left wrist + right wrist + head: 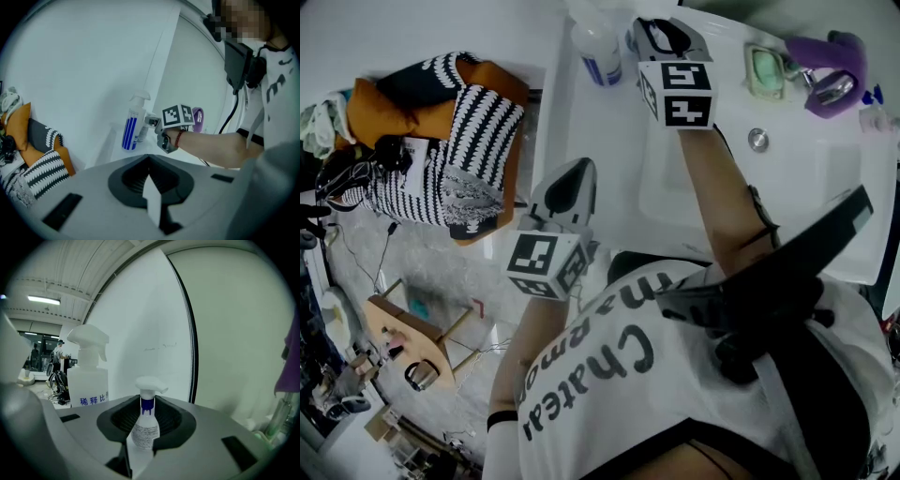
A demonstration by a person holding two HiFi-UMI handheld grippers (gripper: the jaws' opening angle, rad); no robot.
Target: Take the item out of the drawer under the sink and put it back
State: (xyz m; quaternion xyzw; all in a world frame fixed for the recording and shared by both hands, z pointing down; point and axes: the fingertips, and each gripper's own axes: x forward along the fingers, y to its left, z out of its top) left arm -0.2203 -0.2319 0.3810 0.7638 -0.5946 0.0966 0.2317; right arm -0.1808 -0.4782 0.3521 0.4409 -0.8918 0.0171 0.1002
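Head view: a person in a white printed T-shirt [609,375] leans over a white ceramic sink [787,178], with a gripper in each hand.
Right gripper [661,33]: reaches to the far left corner of the sink. Its jaws are clamped on a small clear spray bottle with a white trigger head and a blue neck [146,425].
Small spray bottle: stands upright between the dark ribbed pads in the right gripper view, with its nozzle pointing right. It is up at counter level, at the far side of the sink.
Large bottle: a white plastic spray bottle with blue print [596,52] stands on the counter just left of the right gripper's jaws. In the right gripper view it rises to the left of the small bottle and beyond it.
Left gripper [570,187]: hangs nearer the person, at the sink's near left edge and well apart from the bottles. Its jaws are drawn together with nothing between them.
Far right of the sink: a pale green soap dish [766,67] sits beside a curved purple plastic object [825,61]. The round metal drain [757,139] lies just on the near side of the dish.
Left of the sink: a heap of orange and black-and-white patterned cushions [459,141] lies down on the floor.
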